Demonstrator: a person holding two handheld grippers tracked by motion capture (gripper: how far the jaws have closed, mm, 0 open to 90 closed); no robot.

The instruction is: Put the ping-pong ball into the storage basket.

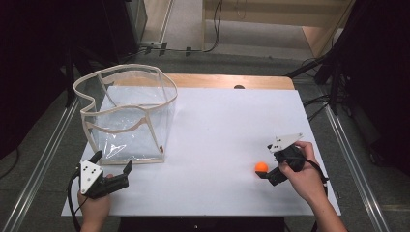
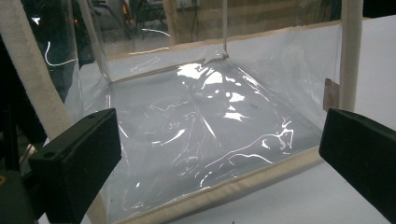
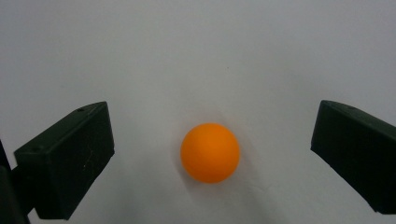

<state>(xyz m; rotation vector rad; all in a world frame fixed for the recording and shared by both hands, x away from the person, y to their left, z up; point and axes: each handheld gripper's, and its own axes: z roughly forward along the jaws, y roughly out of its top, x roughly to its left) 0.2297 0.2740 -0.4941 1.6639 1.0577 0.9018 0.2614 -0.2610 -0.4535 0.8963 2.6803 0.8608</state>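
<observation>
A small orange ball [image 1: 261, 167] [image 3: 210, 152] lies on the white table top [image 1: 217, 121] at the front right. My right gripper [image 1: 266, 162] [image 3: 212, 161] is open, with one black jaw on each side of the ball and clear gaps between. A clear plastic bag [image 1: 126, 113] [image 2: 210, 126] with beige fabric trim stands upright and open-topped at the left. My left gripper [image 1: 113, 163] [image 2: 219, 161] is open just in front of the bag's near bottom edge, pointing at its transparent wall, with nothing between its jaws.
The white sheet covers a wooden table whose far edge [image 1: 232, 81] shows at the back. Metal rails [image 1: 46, 145] run along both sides. Dark equipment and cables stand beyond the right side [image 1: 338, 82].
</observation>
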